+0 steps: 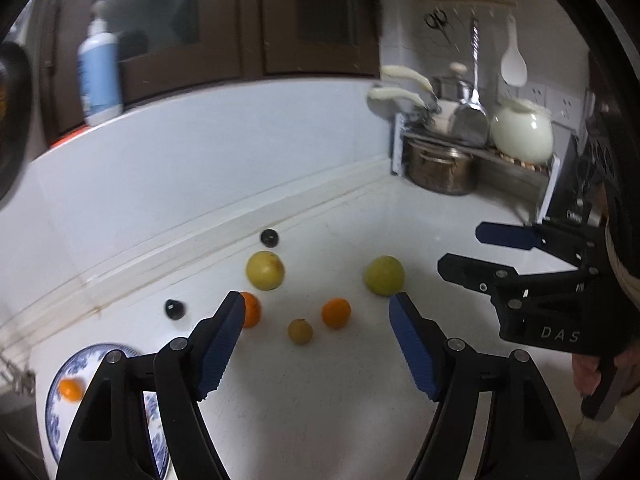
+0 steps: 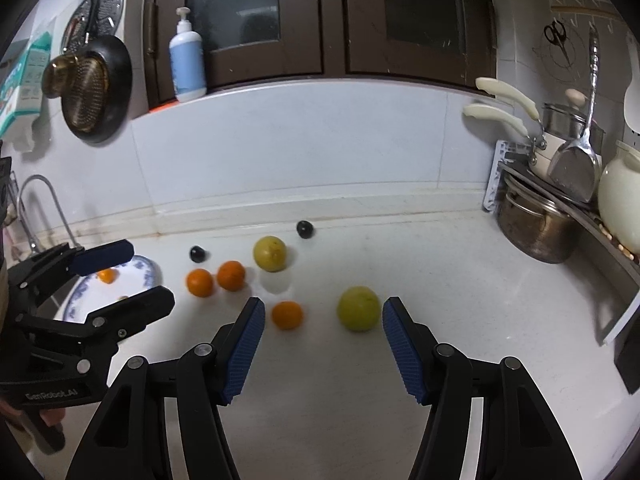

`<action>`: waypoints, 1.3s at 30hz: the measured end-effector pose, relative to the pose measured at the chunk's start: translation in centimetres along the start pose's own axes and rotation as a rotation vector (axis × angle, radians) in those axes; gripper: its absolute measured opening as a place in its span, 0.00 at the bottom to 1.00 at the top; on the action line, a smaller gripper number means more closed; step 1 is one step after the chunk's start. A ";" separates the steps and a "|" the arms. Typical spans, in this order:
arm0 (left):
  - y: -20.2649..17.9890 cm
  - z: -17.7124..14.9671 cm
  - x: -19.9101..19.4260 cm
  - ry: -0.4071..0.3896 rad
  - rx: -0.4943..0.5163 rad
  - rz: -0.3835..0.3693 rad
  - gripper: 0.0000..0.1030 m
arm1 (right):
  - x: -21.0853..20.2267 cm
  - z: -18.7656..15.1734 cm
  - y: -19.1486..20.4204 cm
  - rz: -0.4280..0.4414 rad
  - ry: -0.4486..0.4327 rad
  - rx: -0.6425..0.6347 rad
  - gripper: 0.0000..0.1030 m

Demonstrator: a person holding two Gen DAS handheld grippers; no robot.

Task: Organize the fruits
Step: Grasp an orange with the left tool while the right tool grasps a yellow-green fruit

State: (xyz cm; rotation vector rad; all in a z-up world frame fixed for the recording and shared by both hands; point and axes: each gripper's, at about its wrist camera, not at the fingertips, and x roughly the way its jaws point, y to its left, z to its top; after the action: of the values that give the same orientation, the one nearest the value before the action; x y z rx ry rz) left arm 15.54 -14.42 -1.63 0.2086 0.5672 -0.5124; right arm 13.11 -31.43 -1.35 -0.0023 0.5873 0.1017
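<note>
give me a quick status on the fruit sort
Left gripper and right gripper open, empty. One orange on plate; other fruit loose on counter. Nothing blocking.

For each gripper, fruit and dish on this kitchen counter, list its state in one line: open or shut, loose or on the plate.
left gripper: open, holding nothing.
right gripper: open, holding nothing.
blue-patterned plate: on the counter, holds one small orange fruit.
three oranges: loose on the counter.
two yellow-green fruits: loose on the counter, apart.
two dark fruits: loose near the wall.
small brownish fruit: loose on the counter.
</note>
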 end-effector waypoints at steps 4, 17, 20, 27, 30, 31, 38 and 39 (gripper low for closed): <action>-0.3 -0.2 2.4 0.031 0.037 -0.031 0.71 | 1.9 -0.4 -1.2 -0.008 0.030 0.002 0.60; -2.2 -0.3 10.1 0.196 0.183 -0.105 0.68 | 8.4 -1.9 -4.3 0.029 0.166 0.043 0.60; -2.4 -0.3 11.4 0.234 0.220 -0.115 0.66 | 9.7 -2.0 -4.8 0.045 0.195 0.040 0.60; -2.6 -0.8 13.7 0.324 0.280 -0.142 0.58 | 12.0 -1.7 -4.6 0.071 0.247 -0.047 0.60; -2.7 -0.8 14.2 0.343 0.306 -0.145 0.54 | 12.9 -1.6 -4.4 0.104 0.277 -0.072 0.60; -2.7 -0.8 14.5 0.351 0.314 -0.146 0.53 | 13.3 -1.5 -4.3 0.110 0.282 -0.079 0.60; -2.6 -0.7 15.8 0.391 0.315 -0.166 0.45 | 15.3 -1.5 -4.6 0.134 0.323 -0.077 0.60; -2.7 -0.7 15.9 0.398 0.314 -0.167 0.41 | 15.5 -1.4 -4.6 0.140 0.324 -0.076 0.60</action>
State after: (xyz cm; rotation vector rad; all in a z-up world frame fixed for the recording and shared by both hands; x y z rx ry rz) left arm 25.35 -22.90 -11.30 0.5739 0.8957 -0.7290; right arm 25.63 -34.62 -11.27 -0.0528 0.9066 0.2627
